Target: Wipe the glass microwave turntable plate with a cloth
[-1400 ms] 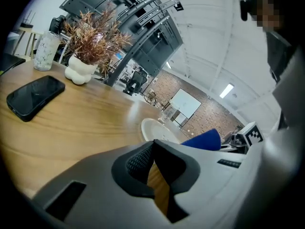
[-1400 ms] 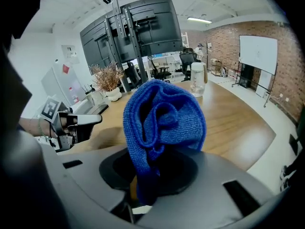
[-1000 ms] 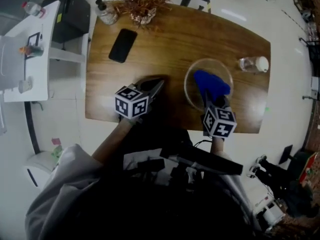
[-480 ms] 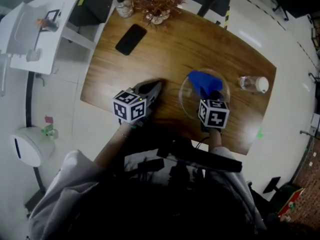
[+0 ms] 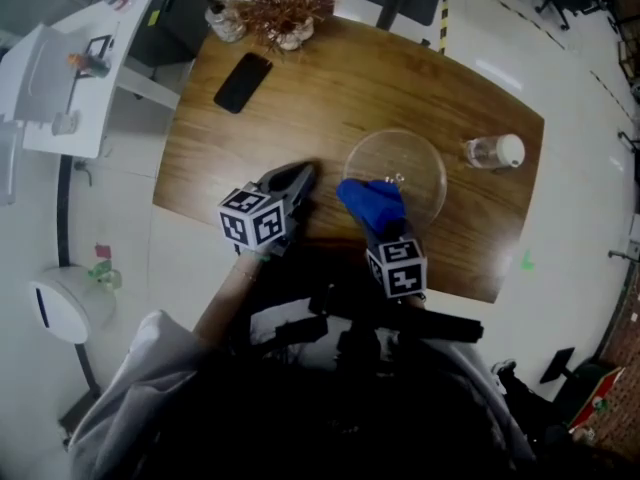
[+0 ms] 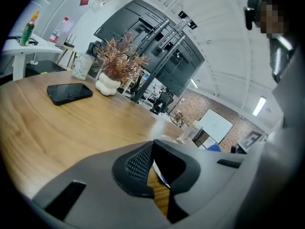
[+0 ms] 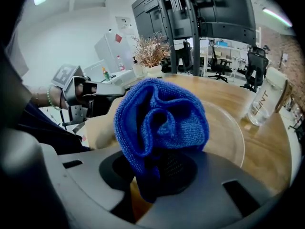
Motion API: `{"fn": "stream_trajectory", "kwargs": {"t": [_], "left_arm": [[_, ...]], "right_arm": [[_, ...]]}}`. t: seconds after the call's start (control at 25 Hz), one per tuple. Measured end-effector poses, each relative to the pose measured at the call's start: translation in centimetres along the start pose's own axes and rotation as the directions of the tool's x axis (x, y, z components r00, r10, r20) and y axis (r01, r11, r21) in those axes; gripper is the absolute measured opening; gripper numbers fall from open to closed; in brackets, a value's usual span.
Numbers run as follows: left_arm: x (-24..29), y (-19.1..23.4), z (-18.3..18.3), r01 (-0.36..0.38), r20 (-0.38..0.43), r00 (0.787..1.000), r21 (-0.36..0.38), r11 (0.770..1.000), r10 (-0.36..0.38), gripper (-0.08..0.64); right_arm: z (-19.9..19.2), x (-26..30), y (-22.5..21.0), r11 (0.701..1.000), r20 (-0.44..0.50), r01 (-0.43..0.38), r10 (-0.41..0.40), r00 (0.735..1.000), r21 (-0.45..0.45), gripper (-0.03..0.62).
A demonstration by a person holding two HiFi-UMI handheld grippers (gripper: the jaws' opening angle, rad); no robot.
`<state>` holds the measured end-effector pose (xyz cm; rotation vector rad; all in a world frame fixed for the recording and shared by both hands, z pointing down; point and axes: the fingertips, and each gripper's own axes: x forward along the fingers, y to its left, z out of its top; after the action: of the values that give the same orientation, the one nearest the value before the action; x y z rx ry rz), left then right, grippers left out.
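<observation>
The clear glass turntable plate (image 5: pixel 400 173) lies on the wooden table (image 5: pixel 300 108), right of centre. A bunched blue cloth (image 5: pixel 368 204) sits over the plate's near-left rim, and my right gripper (image 5: pixel 378 226) is shut on it. In the right gripper view the cloth (image 7: pixel 162 120) fills the space between the jaws, with the plate (image 7: pixel 228 137) just beyond it. My left gripper (image 5: pixel 298 180) rests on the table left of the plate, apart from it. Its tips (image 6: pixel 152 144) meet, with nothing between them.
A black phone (image 5: pixel 242 81) lies at the far left of the table. A dried plant in a white vase (image 5: pixel 285 8) and a small bottle (image 5: pixel 222 20) stand at the far edge. A clear bottle (image 5: pixel 493 152) sits right of the plate. A white side table (image 5: pixel 70 78) stands left.
My right gripper has drawn the blue cloth from the far middle of the plate back to its near-left rim. The left gripper has stayed in place.
</observation>
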<state>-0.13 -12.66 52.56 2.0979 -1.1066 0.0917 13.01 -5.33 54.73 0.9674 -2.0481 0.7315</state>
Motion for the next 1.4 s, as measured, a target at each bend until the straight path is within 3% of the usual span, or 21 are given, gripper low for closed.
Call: {"fn": "stream_trajectory", "kwargs": {"t": [0.16,0.28,0.52,0.84,1.4], "left_arm": [[0.2,-0.5,-0.2,0.005,-0.011,1.0,0.01,1.0,-0.005,-0.003],[0.0,-0.6,-0.3,0.004,-0.012,1.0,0.014,1.0,-0.004,-0.003],[-1.4,-0.5,0.1,-0.008,-0.001,1.0,0.018,1.0,0.008,-0.003],[-3.0,-0.3,-0.6,0.0,-0.034,0.999,0.04,0.999,0.002,-0.003],[-2.7,0.7,-0.7,0.072,-0.092,0.994,0.062,0.995,-0.066,-0.003]], "right_arm": [[-0.4,-0.5,0.0,1.0,0.009,-0.007,0.007,1.0,0.0,0.086],[0.6,-0.7,-2.1,0.998,0.051,0.023,-0.026,0.998,0.051,0.086],[4.3,-0.4,-8.8,0.98,0.109,0.147,-0.162,0.981,0.131,0.086],[7.4,0.9,-15.1,0.949,0.112,0.291,-0.304,0.946,0.117,0.086],[1.7,0.2,-7.8,0.951,0.06,0.269,-0.28,0.958,0.15,0.086]]}}
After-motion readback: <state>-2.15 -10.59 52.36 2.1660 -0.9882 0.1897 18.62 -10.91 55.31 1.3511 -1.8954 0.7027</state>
